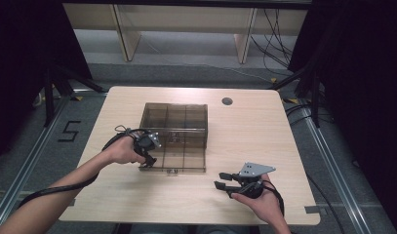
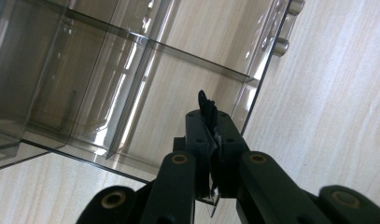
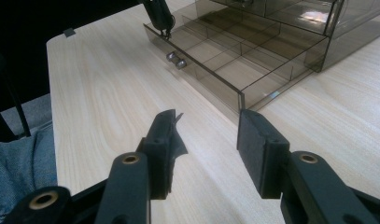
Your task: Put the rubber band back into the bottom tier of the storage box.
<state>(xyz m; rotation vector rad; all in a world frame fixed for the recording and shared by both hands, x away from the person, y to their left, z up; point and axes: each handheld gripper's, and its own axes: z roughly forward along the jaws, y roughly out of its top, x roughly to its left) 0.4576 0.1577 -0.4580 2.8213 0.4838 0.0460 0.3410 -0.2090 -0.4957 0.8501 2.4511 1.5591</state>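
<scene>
The left gripper (image 1: pixel 148 152) is sitting at the near-left corner of a smoky transparent drawer (image 1: pixel 181 158) that is standing pulled out toward the person from its matching organizer box (image 1: pixel 174 117) in the middle of the desk (image 1: pixel 113 195). In the left gripper view the jaws are pressing tightly together on the thin front wall (image 2: pixel 211 200) of the drawer, right at its corner, so this gripper is holding the drawer by its front panel. The drawer is resting on the desk surface, with its dividers marking off several compartments, all of which are looking empty. 2 small metal knobs (image 3: pixel 176 60) are sticking out of the front panel, unused, a little way along from the pinched corner.

The right gripper (image 1: pixel 226 180) is hovering over bare desk near the person's side, well apart from the drawer, with its jaws standing wide and nothing between them; it is pointing roughly toward the drawer's right front corner (image 3: pixel 241 100).

Judging from this, the drawer is already standing far out, most of its length clear of the box, while its back end is still appearing to sit inside the frame. What is left depends on the aim: either drawing it fully free, or sliding it back home. No item for the compartments is lying on the desk.
</scene>
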